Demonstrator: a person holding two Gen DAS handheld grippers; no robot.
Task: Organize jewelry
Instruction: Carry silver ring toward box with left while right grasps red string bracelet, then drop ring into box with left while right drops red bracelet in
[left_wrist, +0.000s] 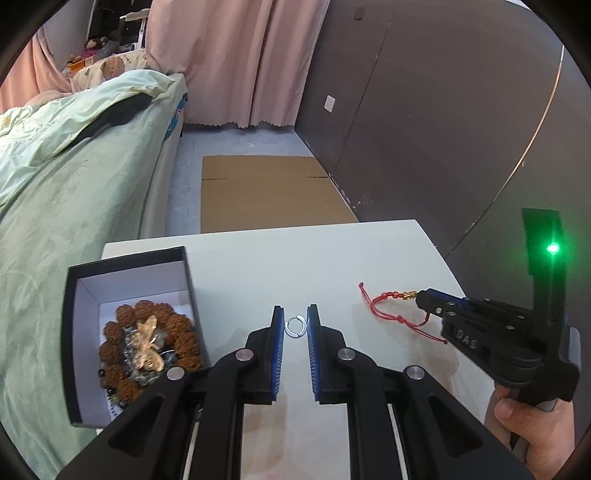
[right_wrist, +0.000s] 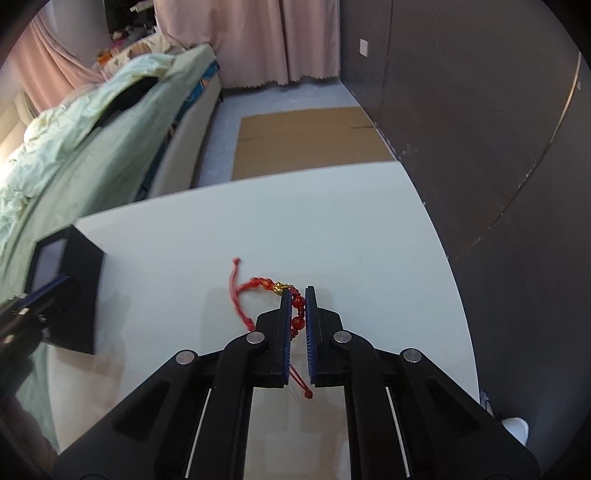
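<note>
Pink curtains (left_wrist: 236, 62) and a green-quilted bed (left_wrist: 74, 177) lie behind the white table (left_wrist: 332, 258); a black box (left_wrist: 129, 332) at the table's left edge holds brown beads and other jewelry; the left gripper (left_wrist: 295, 326) angles down with its pads nipped on a small silver ring (left_wrist: 294, 327); the right gripper (right_wrist: 296, 306), tilted down from the right with a hand (left_wrist: 535, 432) wrapped on its handle, is clamped on the beaded part of a red cord bracelet (right_wrist: 258, 291); the bracelet's cord ends trail on the table.
</note>
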